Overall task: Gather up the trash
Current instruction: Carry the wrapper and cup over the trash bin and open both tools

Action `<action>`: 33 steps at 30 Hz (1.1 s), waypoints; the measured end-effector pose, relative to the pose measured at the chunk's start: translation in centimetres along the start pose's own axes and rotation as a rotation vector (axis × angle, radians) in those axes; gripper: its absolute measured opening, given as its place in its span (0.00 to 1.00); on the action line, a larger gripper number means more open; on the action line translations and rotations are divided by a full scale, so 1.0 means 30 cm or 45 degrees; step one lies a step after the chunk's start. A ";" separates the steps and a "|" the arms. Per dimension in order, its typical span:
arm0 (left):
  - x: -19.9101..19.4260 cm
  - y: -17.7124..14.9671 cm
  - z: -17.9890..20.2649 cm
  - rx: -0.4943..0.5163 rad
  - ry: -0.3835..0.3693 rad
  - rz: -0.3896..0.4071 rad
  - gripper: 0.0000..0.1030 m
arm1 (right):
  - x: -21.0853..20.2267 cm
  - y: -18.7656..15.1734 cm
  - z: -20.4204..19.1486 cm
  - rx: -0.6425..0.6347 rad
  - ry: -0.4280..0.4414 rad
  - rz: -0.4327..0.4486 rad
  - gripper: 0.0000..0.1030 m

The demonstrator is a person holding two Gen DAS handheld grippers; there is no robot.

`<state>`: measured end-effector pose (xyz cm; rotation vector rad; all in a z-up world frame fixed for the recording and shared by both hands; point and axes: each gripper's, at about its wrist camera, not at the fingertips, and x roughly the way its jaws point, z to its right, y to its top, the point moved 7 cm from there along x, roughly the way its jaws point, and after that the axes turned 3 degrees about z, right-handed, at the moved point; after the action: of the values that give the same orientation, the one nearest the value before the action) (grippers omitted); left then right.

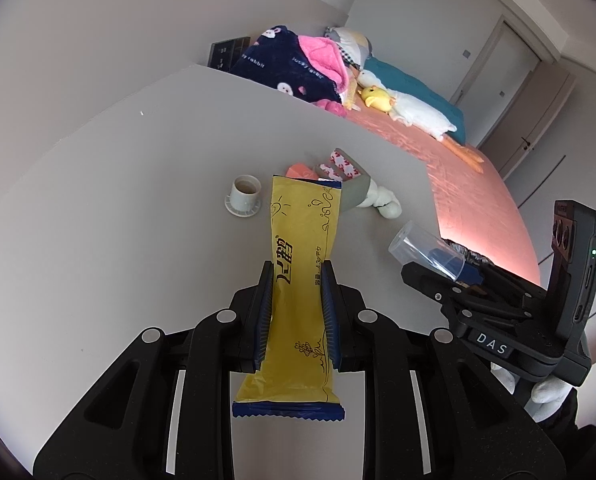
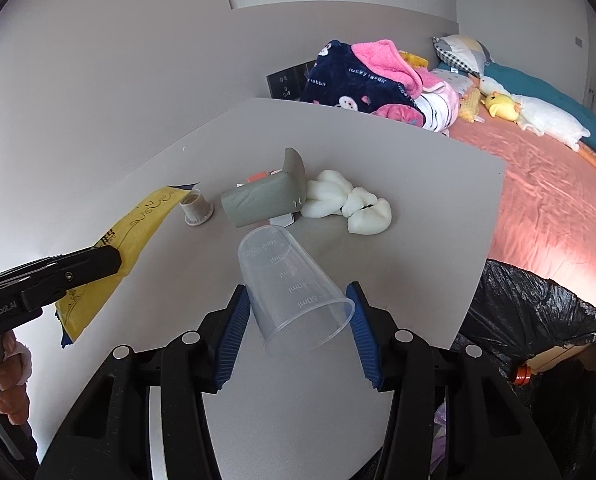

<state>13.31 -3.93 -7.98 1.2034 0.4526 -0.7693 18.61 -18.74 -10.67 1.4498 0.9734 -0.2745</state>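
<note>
My left gripper (image 1: 298, 276) is shut on a yellow snack wrapper (image 1: 298, 280) and holds it above the grey table (image 1: 137, 220); the wrapper also shows in the right wrist view (image 2: 137, 224). My right gripper (image 2: 298, 300) is shut on a clear plastic measuring cup (image 2: 293, 292), held above the table; the cup also shows in the left wrist view (image 1: 426, 250). On the table lie a small white cup (image 1: 243, 196), a grey roll (image 2: 257, 200), white foam pieces (image 2: 350, 204) and red-white wrappers (image 1: 340, 164).
A bin lined with a black bag (image 2: 538, 320) stands at the table's right edge, with some trash inside. A bed with a pink sheet (image 2: 558, 200), blankets (image 2: 362, 80) and plush toys (image 1: 378, 98) lies beyond the table. A wall runs along the left.
</note>
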 end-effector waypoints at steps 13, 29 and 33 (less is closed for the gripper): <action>-0.025 -0.025 0.176 0.081 -0.093 0.013 0.22 | -0.162 -0.031 0.042 0.019 -0.033 0.063 0.50; -0.031 -0.050 0.363 0.178 -0.167 0.003 0.22 | -0.323 -0.099 0.137 0.076 -0.077 0.119 0.50; -0.020 -0.055 0.409 0.207 -0.187 -0.004 0.22 | -0.361 -0.112 0.179 0.103 -0.093 0.137 0.50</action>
<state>10.68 -15.62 -4.76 1.2864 0.2746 -0.9041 11.77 -28.36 -6.44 1.5502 0.8304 -0.2890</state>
